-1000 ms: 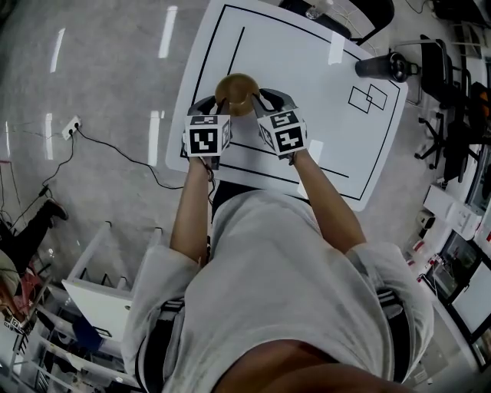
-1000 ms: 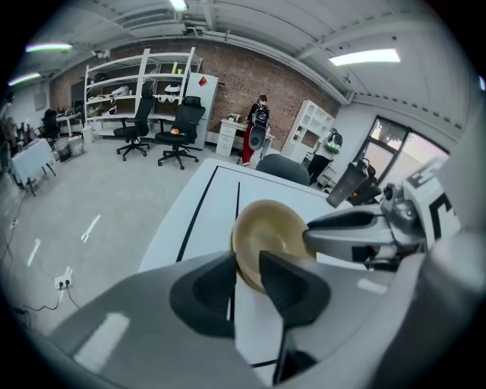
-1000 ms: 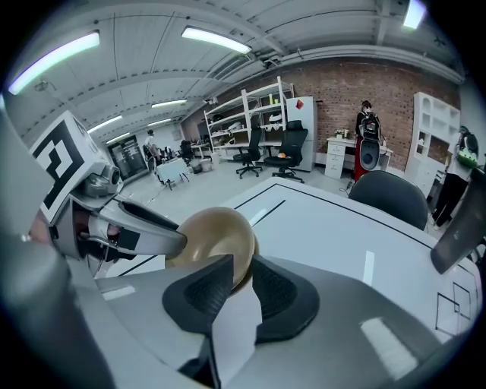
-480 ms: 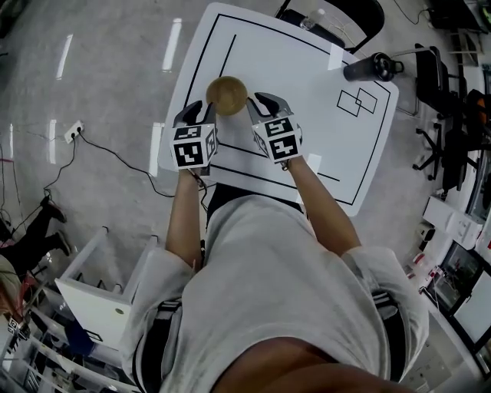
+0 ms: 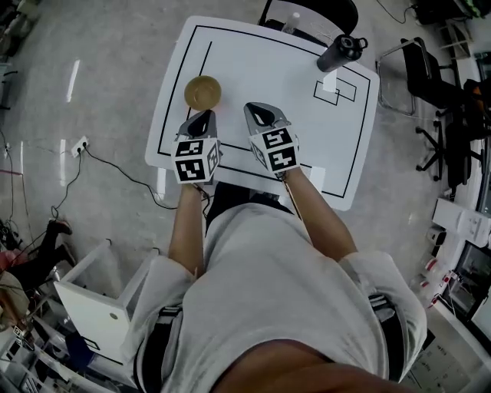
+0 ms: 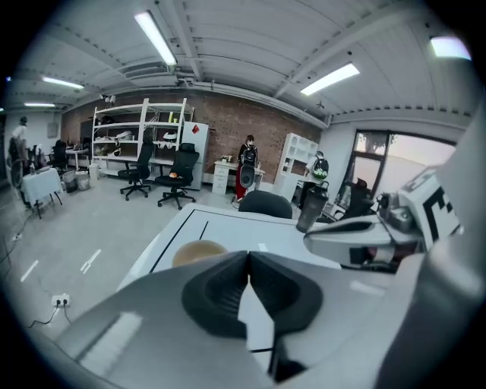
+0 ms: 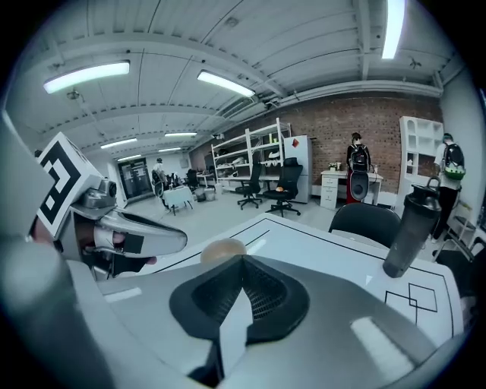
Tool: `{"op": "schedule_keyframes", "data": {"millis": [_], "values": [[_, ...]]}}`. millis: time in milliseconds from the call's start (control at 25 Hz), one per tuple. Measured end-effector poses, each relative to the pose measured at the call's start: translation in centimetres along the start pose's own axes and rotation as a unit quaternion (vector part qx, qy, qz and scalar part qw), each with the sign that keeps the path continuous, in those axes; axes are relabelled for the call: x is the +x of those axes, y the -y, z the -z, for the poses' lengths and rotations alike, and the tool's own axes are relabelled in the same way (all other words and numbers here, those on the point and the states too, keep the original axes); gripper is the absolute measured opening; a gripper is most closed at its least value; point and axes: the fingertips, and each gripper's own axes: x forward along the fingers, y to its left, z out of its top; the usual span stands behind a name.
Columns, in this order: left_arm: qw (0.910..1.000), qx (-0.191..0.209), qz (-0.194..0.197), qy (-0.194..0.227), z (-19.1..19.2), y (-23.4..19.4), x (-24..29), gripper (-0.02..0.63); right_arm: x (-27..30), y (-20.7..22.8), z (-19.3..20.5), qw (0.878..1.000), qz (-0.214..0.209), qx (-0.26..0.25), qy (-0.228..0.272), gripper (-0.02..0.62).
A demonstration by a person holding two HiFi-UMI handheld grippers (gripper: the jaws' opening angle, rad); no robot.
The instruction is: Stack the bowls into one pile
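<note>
While both grippers hang over the near part of the white table [image 5: 268, 69], neither one has hold of anything.

Left gripper [image 5: 204, 117]: jaws have just been closing. In the left gripper view the dark pads [image 6: 220, 292] meet at the tips, with nothing between them.

Right gripper [image 5: 255, 110]: same story. Its jaws have just been closing, the pads [image 7: 262, 296] are together in the right gripper view, and it is empty.

The two grippers sit side by side, apart from each other, both pointing away from me and tilted down. Each marker cube [image 5: 194, 160] faces up at the head camera.

The brown bowl [image 5: 202, 93] stands upright on the table, mouth up, on the left side just inside the black border line [image 5: 163, 115]. It is just ahead of the left gripper's tips, clear of them and touching neither gripper. In both gripper views only its rim shows above the closed jaws. From above it reads as one round shape, so I can't tell how many bowls are nested in it.

A dark bottle [image 5: 337, 52] stands at the far right corner, well apart from the bowl. Next to it are two overlapping rectangles [image 5: 335, 90] drawn on the table. A dark chair [image 5: 307, 15] is at the far edge.
</note>
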Motion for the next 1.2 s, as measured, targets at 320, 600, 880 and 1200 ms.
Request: {"op": "schedule_keyframes", "data": {"millis": [320,600,880,1200], "values": [[0.9982,0.008,0.017,0.056,-0.1,8.3,-3.4,0.003,-9.2,0.6,-0.6,0.997,0.007,-0.012,0.077,-0.002],[0.9918,0.030,0.043,0.116,0.1,17.5,-7.2,0.003,-18.0,2.2,0.9,0.989,0.028,0.001,0.144,-0.002],[0.9877,0.042,0.047,0.143,-0.3,22.6,-10.0,0.003,-23.9,2.3,0.2,0.982,0.029,-0.024,0.187,-0.002],[0.9859,0.045,0.041,0.156,0.7,26.4,-11.2,0.003,-28.2,3.7,2.0,0.977,0.036,-0.014,0.208,-0.002]]}}
